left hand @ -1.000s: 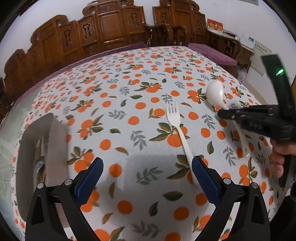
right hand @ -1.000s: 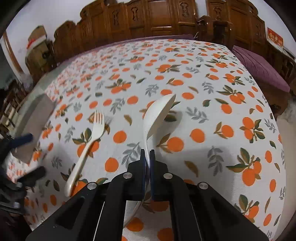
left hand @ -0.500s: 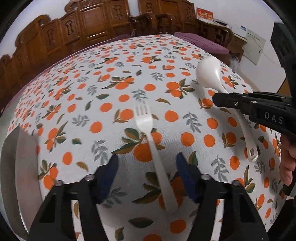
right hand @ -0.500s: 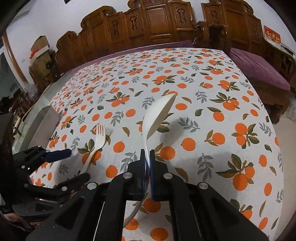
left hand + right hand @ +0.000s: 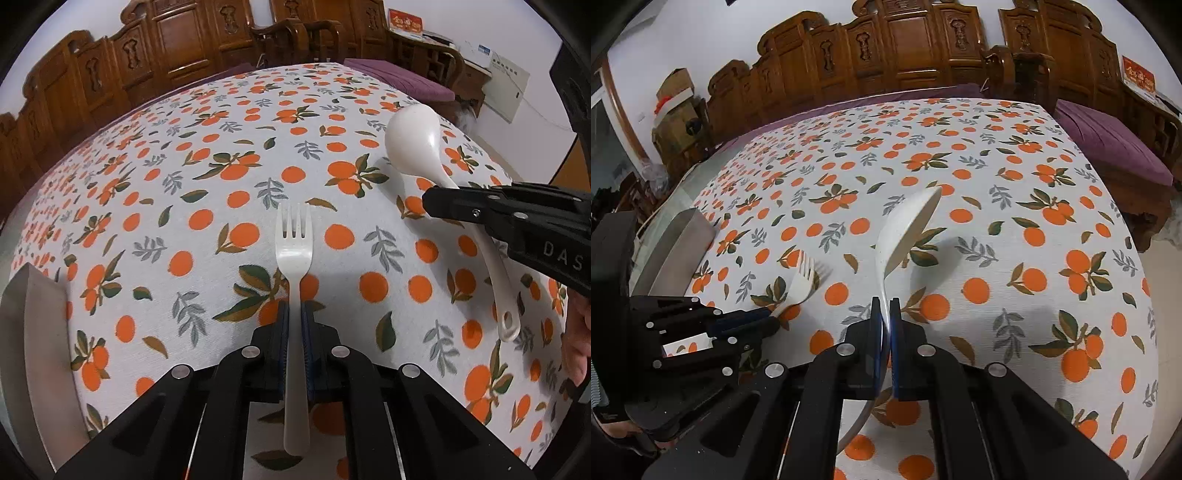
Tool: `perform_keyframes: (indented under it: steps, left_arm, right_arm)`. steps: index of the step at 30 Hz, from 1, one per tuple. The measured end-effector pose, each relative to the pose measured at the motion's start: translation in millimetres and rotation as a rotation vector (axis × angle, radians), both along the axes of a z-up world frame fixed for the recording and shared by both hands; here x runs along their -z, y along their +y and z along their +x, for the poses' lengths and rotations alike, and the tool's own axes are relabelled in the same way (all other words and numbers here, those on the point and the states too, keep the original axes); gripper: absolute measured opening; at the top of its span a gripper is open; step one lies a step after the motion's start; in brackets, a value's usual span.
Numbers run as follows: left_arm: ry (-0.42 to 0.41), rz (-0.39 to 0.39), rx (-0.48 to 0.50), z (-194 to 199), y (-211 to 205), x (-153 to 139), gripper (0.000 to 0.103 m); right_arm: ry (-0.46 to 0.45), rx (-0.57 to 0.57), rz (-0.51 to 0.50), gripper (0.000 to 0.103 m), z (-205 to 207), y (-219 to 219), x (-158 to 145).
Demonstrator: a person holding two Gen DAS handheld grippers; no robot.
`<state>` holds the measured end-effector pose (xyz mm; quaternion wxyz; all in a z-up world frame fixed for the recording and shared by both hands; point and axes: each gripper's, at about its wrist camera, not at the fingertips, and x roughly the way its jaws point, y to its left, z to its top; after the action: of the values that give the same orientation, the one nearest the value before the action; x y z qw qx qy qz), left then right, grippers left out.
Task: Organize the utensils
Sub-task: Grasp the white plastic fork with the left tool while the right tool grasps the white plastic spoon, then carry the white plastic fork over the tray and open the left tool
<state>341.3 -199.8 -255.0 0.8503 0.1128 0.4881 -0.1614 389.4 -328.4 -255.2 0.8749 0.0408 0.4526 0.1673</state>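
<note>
A white plastic fork [image 5: 294,258] with a slim, flat handle and short tines is clamped at mid-handle between the blue pads of the left gripper [image 5: 295,325], whose jaws are closed on it. The tines point forward, away from the camera, over the tablecloth [image 5: 207,177], a matte woven fabric printed with orange fruits and green and grey leaves. The handle end runs back beneath the black gripper body.

A white spoon [image 5: 905,229] with a deep, oval, smooth bowl is pinched at its thin curved neck by the right gripper [image 5: 885,314], whose jaws are shut tight around it. The bowl is turned on edge and raised above the cloth, where a soft shadow is cast to its right. In the left wrist view the spoon [image 5: 417,140] is seen crossing behind the black fingers, and its handle ends in a small loop.

A grey metal box [image 5: 33,332] with flat, dull sides stands at the left edge of the table, well apart from the spoon. Carved wooden chairs [image 5: 905,48] with glossy brown panels are lined up behind the table.
</note>
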Motion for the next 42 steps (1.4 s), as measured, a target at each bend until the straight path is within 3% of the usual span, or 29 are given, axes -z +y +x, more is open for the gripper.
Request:
perform_keyframes:
  steps: [24, 42]
  left_arm:
    - [-0.099, -0.010, -0.104, -45.5, 92.7, -54.3, 0.006]
    - [-0.160, -0.010, -0.215, -62.7, 175.1, -84.6, 0.006]
  right_arm:
    - [-0.011, -0.218, -0.001, 0.005, -30.7, 92.0, -13.2]
    - [-0.020, -0.303, -0.038, 0.005, -59.7, 139.4, -12.0]
